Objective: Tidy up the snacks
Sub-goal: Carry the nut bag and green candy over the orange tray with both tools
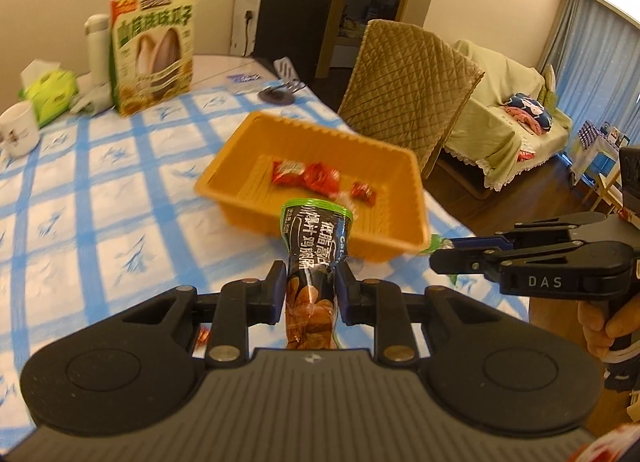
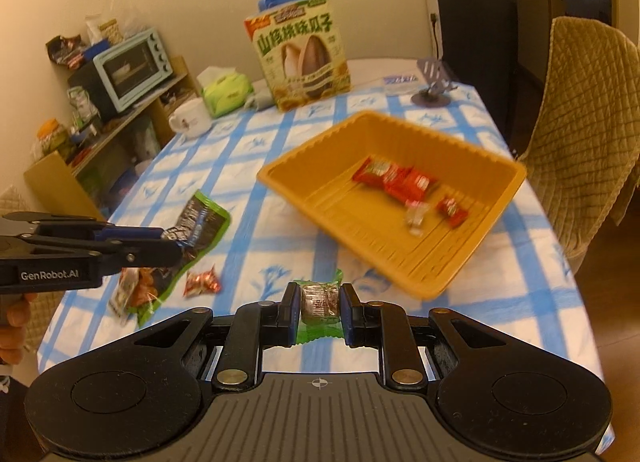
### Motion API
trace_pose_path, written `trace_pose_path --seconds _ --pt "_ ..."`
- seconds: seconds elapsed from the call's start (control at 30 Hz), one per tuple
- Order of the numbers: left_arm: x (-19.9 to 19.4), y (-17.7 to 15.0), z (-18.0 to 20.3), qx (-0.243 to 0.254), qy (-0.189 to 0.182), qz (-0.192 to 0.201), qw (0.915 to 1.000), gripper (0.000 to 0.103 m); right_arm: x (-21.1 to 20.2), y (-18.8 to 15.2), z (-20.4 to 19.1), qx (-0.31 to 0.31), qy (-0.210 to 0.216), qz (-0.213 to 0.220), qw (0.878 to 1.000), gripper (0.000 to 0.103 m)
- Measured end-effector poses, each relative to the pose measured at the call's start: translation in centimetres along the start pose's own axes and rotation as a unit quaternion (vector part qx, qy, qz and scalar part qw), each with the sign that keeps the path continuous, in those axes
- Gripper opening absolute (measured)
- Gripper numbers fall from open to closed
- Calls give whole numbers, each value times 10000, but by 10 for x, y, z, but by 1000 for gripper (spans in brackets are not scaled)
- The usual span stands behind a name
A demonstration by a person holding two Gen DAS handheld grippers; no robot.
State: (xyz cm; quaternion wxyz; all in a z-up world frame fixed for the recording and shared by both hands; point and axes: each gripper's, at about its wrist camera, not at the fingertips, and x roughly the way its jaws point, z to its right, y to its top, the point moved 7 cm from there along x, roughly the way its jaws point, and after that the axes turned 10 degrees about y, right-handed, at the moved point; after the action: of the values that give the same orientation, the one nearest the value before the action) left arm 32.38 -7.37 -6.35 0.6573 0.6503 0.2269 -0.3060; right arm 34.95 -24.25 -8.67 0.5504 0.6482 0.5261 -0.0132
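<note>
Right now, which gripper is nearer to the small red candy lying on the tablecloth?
Left. The left gripper hangs just above the red candy; the right gripper is farther off.

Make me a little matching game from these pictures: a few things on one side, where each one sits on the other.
Things:
1. dark green-edged snack bag
2. small green-wrapped snack
3. red snack packets
4. sunflower seed box

Places:
A. standing at the far end of the table
B. lying in the orange tray
C. pinched in the left tongs
D. pinched in the right tongs

Pairs: 1-C, 2-D, 3-B, 4-A
</note>
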Motion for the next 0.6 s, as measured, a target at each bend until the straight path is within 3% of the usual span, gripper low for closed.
trace_pose_path --seconds 0.6 --pt "77 78 48 26 137 60 9999 23 21 54 67 -70 -115 225 9997 21"
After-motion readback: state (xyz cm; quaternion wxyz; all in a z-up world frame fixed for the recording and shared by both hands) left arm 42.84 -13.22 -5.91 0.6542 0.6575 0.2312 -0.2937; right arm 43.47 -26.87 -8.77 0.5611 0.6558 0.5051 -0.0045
